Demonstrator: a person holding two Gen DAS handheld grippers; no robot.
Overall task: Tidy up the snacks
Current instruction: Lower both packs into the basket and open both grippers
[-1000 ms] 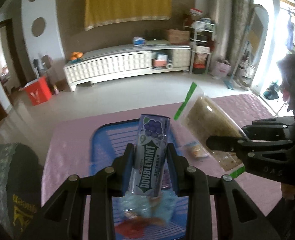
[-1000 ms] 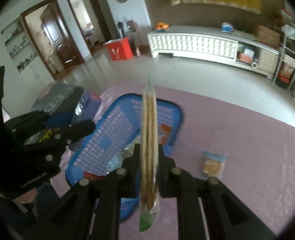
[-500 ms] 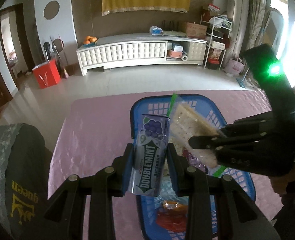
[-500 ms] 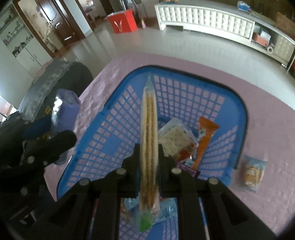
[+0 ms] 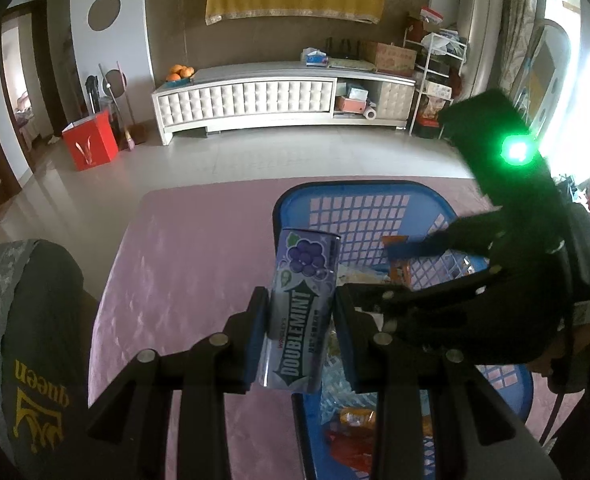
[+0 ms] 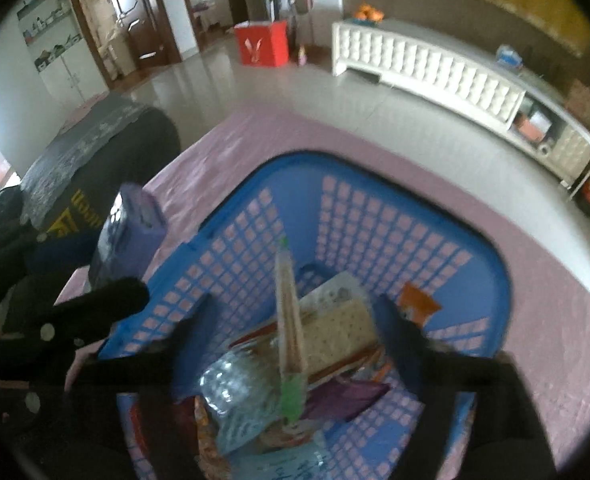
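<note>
The left tool (image 5: 299, 334) is level and points forward over the near-left edge of the blue basket (image 5: 359, 194), its two fingers clamped on the sides of one purple gum pack (image 5: 301, 312), which stands nearly upright, tilted slightly right. The right tool (image 6: 291, 344) reaches down into the basket from the right, fingers spread wide with a clear gap on either side of one thin cracker bag (image 6: 289, 328). That bag stands on edge between them, its green end nearest the camera; the blur keeps me from telling whether it touches either finger.

The basket sits on a table under a pink cloth (image 5: 199, 248). Inside it lie one pale cracker packet (image 6: 341, 328), one orange wrapper (image 6: 417, 306), one purple wrapper (image 6: 347, 398) and one clear crinkled bag (image 6: 239, 388), piled together on the basket floor; more wrappers lie nearer the camera, too blurred to count.
</note>
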